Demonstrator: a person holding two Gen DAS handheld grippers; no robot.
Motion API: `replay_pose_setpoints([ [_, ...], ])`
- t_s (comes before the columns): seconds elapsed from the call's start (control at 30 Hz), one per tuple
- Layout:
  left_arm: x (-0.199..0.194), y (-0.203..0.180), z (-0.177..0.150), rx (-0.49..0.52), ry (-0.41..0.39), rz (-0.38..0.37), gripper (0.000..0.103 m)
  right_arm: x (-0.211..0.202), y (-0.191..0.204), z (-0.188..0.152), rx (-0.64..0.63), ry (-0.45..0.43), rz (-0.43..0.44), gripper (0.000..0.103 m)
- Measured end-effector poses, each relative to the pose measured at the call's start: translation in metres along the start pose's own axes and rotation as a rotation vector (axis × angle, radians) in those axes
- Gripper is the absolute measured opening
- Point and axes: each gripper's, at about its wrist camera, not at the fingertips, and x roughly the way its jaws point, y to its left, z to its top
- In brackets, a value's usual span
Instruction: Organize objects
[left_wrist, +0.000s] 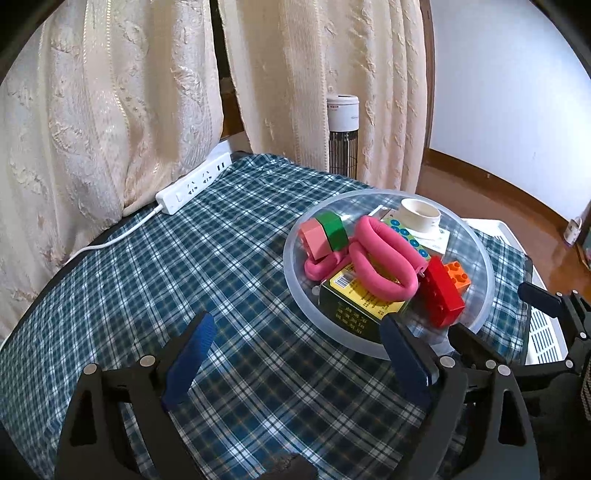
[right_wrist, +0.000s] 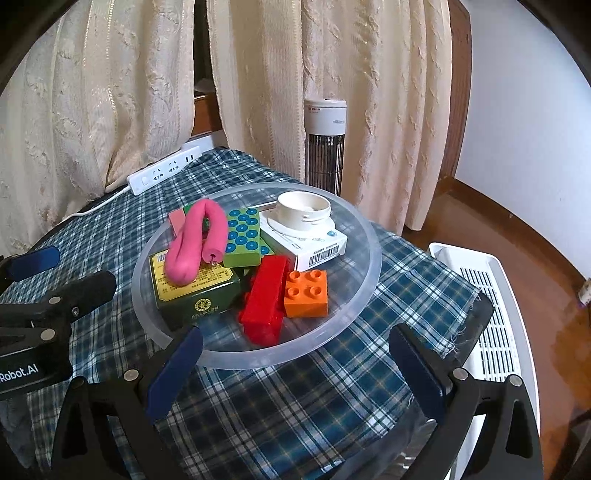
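1. My left tongs (left_wrist: 295, 339) gape wide with nothing between the blue pads, low over the plaid tablecloth (left_wrist: 229, 229). My right tongs (right_wrist: 295, 354) stand just as wide apart and empty, their left pad at the near rim of the clear bowl (right_wrist: 371, 236).
2. Everything to sort lies piled in that bowl on the cloth: a dark green box (right_wrist: 195, 291), a pink foam loop (right_wrist: 192, 240) draped over it, a red brick (right_wrist: 266, 302), an orange brick (right_wrist: 306, 293), a white box (right_wrist: 306, 243) with a white ring cap (right_wrist: 303, 208) on top, and a green dotted block (right_wrist: 243, 236).
3. Only my left camera shows the pink hexagonal block (left_wrist: 314, 238) and green hexagonal block (left_wrist: 334, 230) clearly, at the bowl's far left side; from the right they hide behind the foam loop.
4. Only my right camera shows the orange brick's four studs and the white box's barcode.
5. Both views catch the power strip (left_wrist: 192, 184) by the curtain (left_wrist: 92, 110); the white slatted crate (right_wrist: 491, 317) beside the table shows far better from the right.
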Motion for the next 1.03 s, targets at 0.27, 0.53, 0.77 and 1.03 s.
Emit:
replay_pose_setpoints([
  [0.27, 0.0012, 0.0019, -0.0006, -0.012, 0.010, -0.016, 0.092, 0.0004, 0.0002, 0.0003, 0.000, 0.000, 0.000, 0.103],
  [0.53, 0.0004, 0.0016, -0.0015, -0.015, 0.004, -0.029, 0.092, 0.0013, 0.0017, -0.0008, -0.001, 0.001, 0.003, 0.103],
  [0.77, 0.0004, 0.0031, -0.0007, -0.034, -0.010, -0.002, 0.092, 0.0006, 0.0032, -0.0012, 0.001, -0.002, 0.005, 0.103],
  [1.03, 0.0011, 0.0035, -0.0014, -0.017, 0.000, 0.048, 0.092, -0.0037, 0.0051, -0.0006, -0.002, -0.006, 0.017, 0.103],
])
